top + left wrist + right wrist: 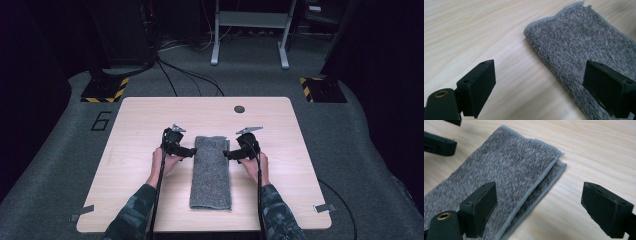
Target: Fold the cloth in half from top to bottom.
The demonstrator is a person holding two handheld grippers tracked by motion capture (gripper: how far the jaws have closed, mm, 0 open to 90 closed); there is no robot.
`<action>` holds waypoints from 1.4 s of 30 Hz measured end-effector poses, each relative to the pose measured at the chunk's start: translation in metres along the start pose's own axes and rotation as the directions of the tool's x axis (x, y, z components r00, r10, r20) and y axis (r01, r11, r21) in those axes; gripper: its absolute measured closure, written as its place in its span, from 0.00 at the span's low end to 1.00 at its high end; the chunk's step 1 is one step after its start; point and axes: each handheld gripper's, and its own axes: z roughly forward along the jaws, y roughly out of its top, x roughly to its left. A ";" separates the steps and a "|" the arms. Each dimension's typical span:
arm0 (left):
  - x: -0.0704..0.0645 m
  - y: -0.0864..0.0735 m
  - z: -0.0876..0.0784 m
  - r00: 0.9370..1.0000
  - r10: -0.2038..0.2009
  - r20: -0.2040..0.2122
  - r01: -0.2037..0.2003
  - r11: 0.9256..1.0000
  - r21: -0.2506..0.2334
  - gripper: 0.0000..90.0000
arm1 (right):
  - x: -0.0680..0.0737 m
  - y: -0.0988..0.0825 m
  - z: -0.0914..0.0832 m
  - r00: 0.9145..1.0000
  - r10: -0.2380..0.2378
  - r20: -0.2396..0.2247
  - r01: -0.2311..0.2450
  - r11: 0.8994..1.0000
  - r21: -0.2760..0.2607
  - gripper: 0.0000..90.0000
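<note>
Light wood table (140, 115): bare except 1 small dark round spot (239, 109) near its far edge.

Grey towel (210, 172), folded into a long narrow strip, lies at the table's middle, running from centre toward the near edge. Right gripper view: 2 layers, the top one set back from the lower at the strip's far end.

Left gripper (191, 152) just at the towel's left edge near its far end, jaws spread wide, nothing between them.

Right gripper (226, 155) at the towel's right edge, opposite; jaws wide apart, gripping nothing.
</note>
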 end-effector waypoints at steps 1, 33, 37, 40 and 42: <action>0.002 0.001 0.003 1.000 -0.016 0.008 0.016 1.000 0.007 0.12 | -0.003 0.002 0.003 1.000 0.016 -0.012 -0.016 1.000 -0.006 0.15; 0.010 0.029 0.050 0.999 -0.003 -0.052 0.005 0.999 0.041 0.40 | -0.024 0.032 0.054 0.999 0.025 0.046 -0.028 0.997 0.076 0.59; 0.003 0.028 0.051 0.995 0.070 -0.076 -0.067 0.997 0.048 0.48 | -0.019 0.031 0.055 0.998 0.022 0.066 -0.026 0.997 0.070 0.73; 0.002 0.025 0.050 0.995 0.072 -0.071 -0.071 0.997 0.028 0.51 | -0.016 0.029 0.054 0.997 -0.004 0.079 -0.002 0.998 0.068 0.81; 0.001 0.025 0.050 0.995 0.068 -0.073 -0.067 0.998 0.017 0.56 | -0.015 0.028 0.054 0.998 0.003 0.067 -0.007 0.998 0.063 0.87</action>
